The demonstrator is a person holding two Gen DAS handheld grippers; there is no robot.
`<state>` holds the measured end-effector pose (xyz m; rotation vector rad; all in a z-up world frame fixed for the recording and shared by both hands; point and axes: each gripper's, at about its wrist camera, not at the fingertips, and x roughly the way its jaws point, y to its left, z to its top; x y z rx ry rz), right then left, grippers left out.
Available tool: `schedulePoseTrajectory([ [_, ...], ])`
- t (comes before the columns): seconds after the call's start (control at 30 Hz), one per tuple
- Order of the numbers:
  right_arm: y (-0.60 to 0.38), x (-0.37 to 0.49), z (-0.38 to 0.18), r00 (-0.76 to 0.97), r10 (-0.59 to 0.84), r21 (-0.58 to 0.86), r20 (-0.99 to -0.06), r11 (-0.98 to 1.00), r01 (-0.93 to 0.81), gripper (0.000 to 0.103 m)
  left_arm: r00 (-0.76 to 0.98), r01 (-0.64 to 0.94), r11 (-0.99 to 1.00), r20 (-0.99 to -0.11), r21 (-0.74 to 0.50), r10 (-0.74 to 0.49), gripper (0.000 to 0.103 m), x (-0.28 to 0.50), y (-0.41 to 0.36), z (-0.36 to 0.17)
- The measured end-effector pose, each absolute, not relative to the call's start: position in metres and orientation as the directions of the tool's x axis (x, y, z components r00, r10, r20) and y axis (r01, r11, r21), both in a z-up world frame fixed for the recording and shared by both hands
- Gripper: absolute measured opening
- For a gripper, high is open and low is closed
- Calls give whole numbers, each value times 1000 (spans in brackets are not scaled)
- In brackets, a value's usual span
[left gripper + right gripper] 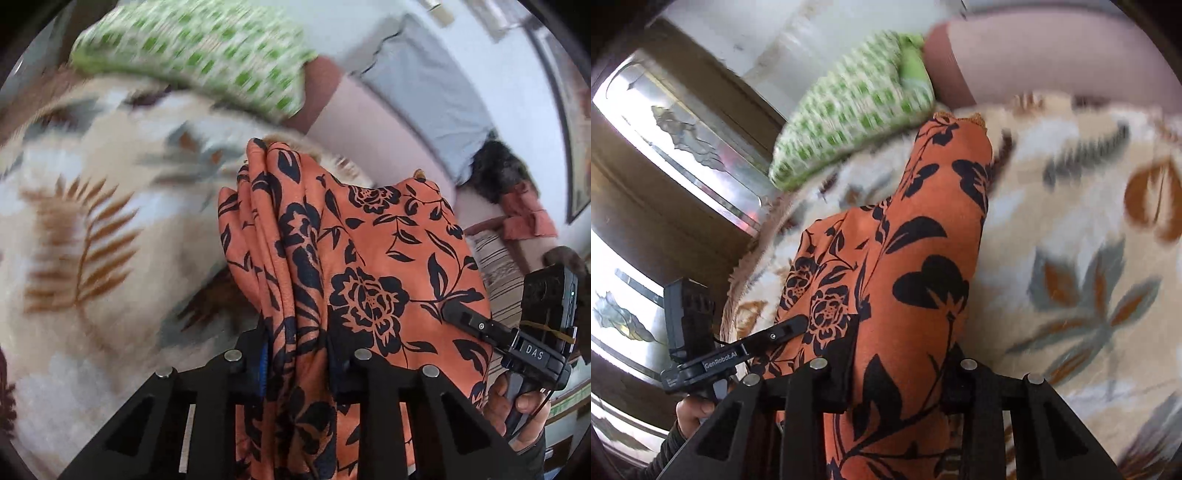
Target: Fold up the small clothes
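In the left wrist view, the left claw (pixel 295 363) pinches a gathered bunch of the orange floral cloth (pixel 369 266), its folds pressed between the two black fingers (pixel 251 354). The cloth rises ahead of the claw and spreads to the right, lifted above the leaf-patterned blanket (pixel 92 229) on the bed. At the right edge, the right claw (pixel 456 312) bites the cloth's far side, with a hand (pixel 517 413) wrapped around its handle. A green checked pillow (pixel 199 55) lies at the blanket's far edge, blurred, with a pink headboard (pixel 369 122) just beside it.

In the right wrist view, the right claw (pixel 897 380) is pinched on the same cloth (pixel 923 258), which stands up in a tall drape between its fingers. At the lower left, the left claw (pixel 796 325) grips the cloth's edge, a hand (pixel 692 410) below it. The blanket (pixel 1071 240) spreads to the right, the pillow (pixel 849 107) lies at its far edge, and a patterned glass door (pixel 676 129) stands behind.
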<state>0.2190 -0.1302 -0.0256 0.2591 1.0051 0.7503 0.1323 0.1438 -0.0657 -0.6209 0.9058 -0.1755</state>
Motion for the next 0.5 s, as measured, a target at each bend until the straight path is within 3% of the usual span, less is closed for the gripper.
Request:
schedulePoseTrajectory([
  [0.13, -176, 236, -2, 384, 678, 521, -627, 732, -439, 34, 648, -30, 814, -631, -580, -426, 25, 162, 109, -39],
  [0.27, -224, 263, -25, 402, 677, 561, -616, 736, -379, 35, 614, -20, 830, -662, -557, -430, 28, 194, 69, -58],
  [0.37, -248, 285, -78, 372, 639, 583, -674, 769, -264, 42, 519, -54, 889, -773, -455, -365, 35, 220, 42, -108],
  [0.4, -254, 288, -99, 375, 592, 559, -713, 803, -204, 51, 473, -89, 910, -821, -404, -319, 39, 224, 38, -126],
  [0.47, -266, 285, -134, 330, 483, 490, -811, 869, -69, 56, 474, -110, 883, -805, -456, -357, 49, 218, 48, -131],
  [0.5, -275, 276, -137, 361, 531, 546, -767, 835, -68, 56, 500, -115, 883, -795, -455, -344, 51, 211, 53, -123],
])
